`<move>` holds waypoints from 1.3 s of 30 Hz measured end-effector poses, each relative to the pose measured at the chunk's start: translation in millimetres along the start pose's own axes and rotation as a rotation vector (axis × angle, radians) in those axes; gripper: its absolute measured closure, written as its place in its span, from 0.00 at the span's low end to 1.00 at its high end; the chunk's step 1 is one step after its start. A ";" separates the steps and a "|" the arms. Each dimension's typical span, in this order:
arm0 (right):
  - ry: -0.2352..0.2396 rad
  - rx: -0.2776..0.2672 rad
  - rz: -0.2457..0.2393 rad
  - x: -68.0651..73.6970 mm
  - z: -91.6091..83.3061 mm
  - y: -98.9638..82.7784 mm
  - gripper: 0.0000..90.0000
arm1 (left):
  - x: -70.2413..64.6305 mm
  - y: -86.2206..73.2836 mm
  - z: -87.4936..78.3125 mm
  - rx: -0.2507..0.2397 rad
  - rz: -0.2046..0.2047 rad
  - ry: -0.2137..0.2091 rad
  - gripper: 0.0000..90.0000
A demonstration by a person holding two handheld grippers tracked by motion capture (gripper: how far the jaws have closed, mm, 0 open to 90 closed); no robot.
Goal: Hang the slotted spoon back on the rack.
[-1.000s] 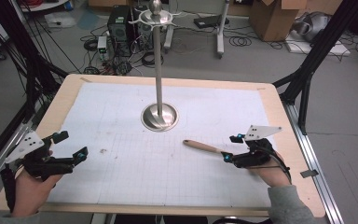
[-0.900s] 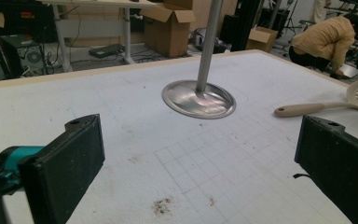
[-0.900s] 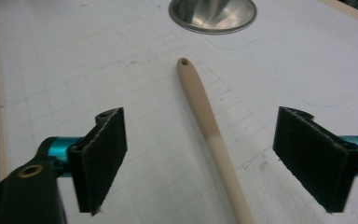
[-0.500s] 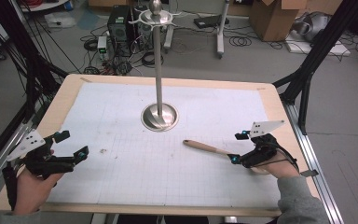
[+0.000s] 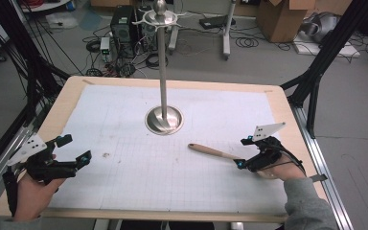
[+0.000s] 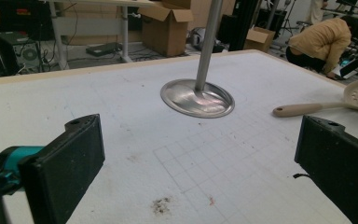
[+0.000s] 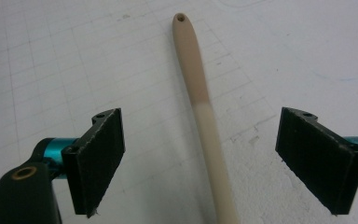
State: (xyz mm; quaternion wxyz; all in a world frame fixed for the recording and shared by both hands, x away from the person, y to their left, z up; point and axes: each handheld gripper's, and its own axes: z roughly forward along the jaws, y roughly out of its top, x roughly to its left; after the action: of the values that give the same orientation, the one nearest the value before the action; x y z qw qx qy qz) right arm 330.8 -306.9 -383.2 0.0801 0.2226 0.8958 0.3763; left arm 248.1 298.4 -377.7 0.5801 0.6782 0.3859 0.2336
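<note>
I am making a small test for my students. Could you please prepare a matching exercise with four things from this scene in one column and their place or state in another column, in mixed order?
Things:
1. metal stand
2. slotted spoon
3. left gripper
4. right gripper

Places or states:
A. open, above the bare mat at the near left
B. upright at the middle of the table
C. open, its jaws on both sides of a beige handle
D. lying flat, with a hole at the handle's end

Pairs: 1-B, 2-D, 3-A, 4-C
</note>
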 end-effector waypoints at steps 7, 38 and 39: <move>0.008 0.048 -0.001 -2.3 9.7 -0.1 0.16 | -0.7 -0.4 -0.3 0.004 0.001 0.001 0.02; 0.032 0.271 0.030 -17.0 36.8 -13.1 0.38 | -1.7 -2.3 -2.3 0.011 -0.004 0.001 0.02; 0.035 0.274 0.030 -17.3 36.9 -13.5 0.41 | -1.7 -2.1 -2.6 0.011 -0.003 0.001 0.02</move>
State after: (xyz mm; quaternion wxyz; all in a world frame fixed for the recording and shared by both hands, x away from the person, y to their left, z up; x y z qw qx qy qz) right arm 353.1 -299.6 -419.2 0.0277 0.2380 0.9366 0.2555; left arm 244.6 298.7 -378.9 0.5764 0.6808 0.3883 0.2311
